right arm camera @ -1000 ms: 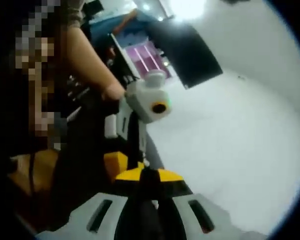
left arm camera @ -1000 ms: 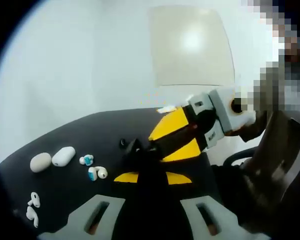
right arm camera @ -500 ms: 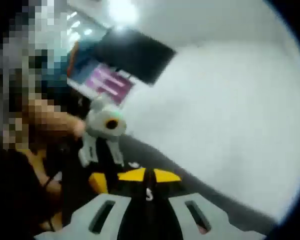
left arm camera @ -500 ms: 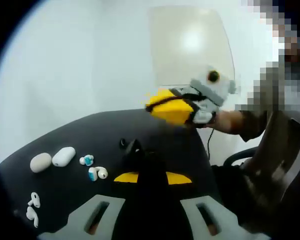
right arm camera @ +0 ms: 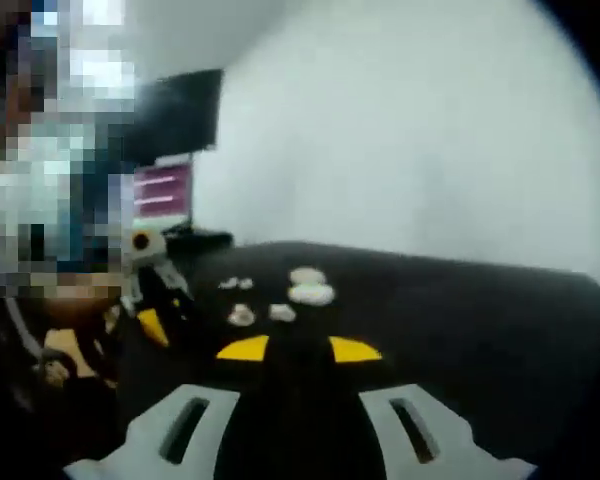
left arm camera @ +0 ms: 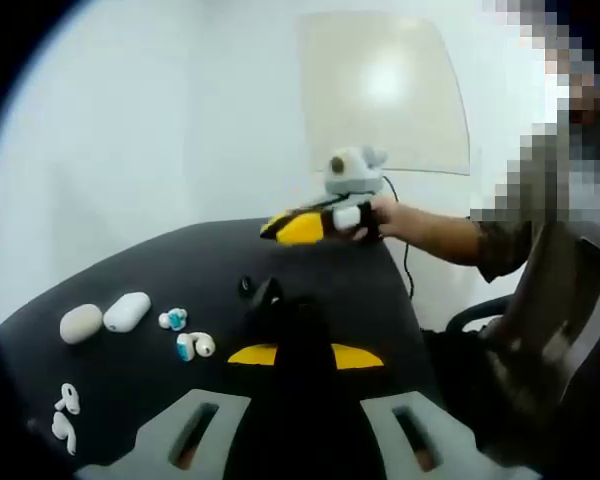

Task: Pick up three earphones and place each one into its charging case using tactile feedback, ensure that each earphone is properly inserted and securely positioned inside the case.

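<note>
Left gripper view sits low over the near edge of the black worktop (left arm camera: 150, 290), looking across it toward a white wall, with the cases (left arm camera: 105, 318) and earphones (left arm camera: 185, 335) off to its left at middle distance. Right gripper view looks from the other side, also low, facing a pale wall, a bit blurry. Both catch the same patch of worktop with the white cases (right arm camera: 308, 286). Each also sees the other: right gripper (left arm camera: 280, 229) in one, left gripper (right arm camera: 152, 300) in the other.

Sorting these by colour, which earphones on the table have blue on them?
The middle pair, right of the two white cases; the plain white pair lies nearer the table's edge.
</note>
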